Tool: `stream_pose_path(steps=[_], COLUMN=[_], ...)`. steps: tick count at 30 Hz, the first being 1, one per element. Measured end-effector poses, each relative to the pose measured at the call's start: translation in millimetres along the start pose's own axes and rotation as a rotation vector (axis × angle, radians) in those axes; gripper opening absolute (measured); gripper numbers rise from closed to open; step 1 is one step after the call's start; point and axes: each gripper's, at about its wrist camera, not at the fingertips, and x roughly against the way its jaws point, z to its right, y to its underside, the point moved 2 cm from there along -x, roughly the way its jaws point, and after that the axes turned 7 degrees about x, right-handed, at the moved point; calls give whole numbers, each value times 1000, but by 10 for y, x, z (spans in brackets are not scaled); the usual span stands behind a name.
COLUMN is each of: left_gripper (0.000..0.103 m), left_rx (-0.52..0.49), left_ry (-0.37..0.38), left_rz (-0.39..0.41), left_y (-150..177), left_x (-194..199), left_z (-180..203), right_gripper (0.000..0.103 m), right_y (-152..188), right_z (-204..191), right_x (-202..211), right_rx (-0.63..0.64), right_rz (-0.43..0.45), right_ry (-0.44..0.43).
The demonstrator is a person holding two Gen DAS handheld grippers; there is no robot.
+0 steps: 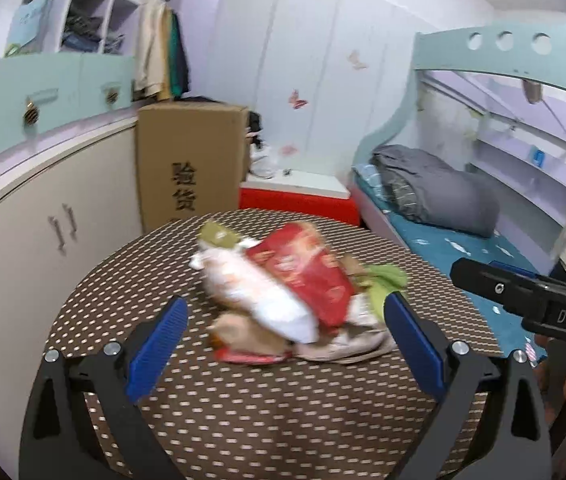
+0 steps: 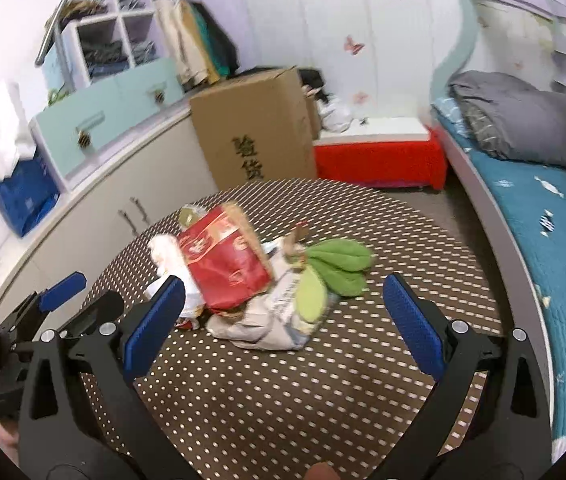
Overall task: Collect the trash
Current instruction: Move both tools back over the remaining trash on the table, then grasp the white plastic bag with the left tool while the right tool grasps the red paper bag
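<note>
Both tools are hanging spread wide and empty over the dotted counter (image 2: pixel 323 380), facing a loose heap of trash sitting near its middle. In the left wrist view the left tool (image 1: pixel 283 340) is framing the heap, with the red wrapper (image 1: pixel 307 272) lying on top of a white bag (image 1: pixel 259 292); the frame is blurring, so finer detail is unclear. In the right wrist view the right tool (image 2: pixel 283 320) is lining up with the crumpled grey packet (image 2: pixel 271 320) and the green leafy piece (image 2: pixel 335 264) beside it. Judging from this, each tool should be taking one piece at a time, pinching a raised edge rather than pressing flat, since thin wrappers are likely slipping or dragging neighbours along
</note>
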Motion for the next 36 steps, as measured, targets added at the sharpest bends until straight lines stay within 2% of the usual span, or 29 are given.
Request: stream_pose_path(steps=[4,17,20,21,22,30,36], left_gripper=[96,96,96,96,96,96,96], left_rx=[29,76,82,83,83,77,129], left_ry=[-61,-101,-98,-97,-94,-43,-42], left_rz=[-24,-69,-78,-80,-82,-131,-178], left_y=[38,43,13,3,-7,-48,-67], left_x=[-136,-437,-495,-512,-524,-726,-909], left_z=[-319,-723,-755,-758,-754,-609,-544], right_gripper=[97,97,97,96,85,84,84], right_y=[-18,-197,-218,-221,-218,-159,-187], right_z=[-184,-633,-607,-582,-549,-368,-133], right_x=[-378,-1338,-1502,-1514,-1511,-1239,-911], right_rx=[64,292,264,246,223,139,44], right_rz=[-70,-226,-259,-256,-246,-170,-81], right_ry=[-19,-99,-181,-208,-229,-265,-291])
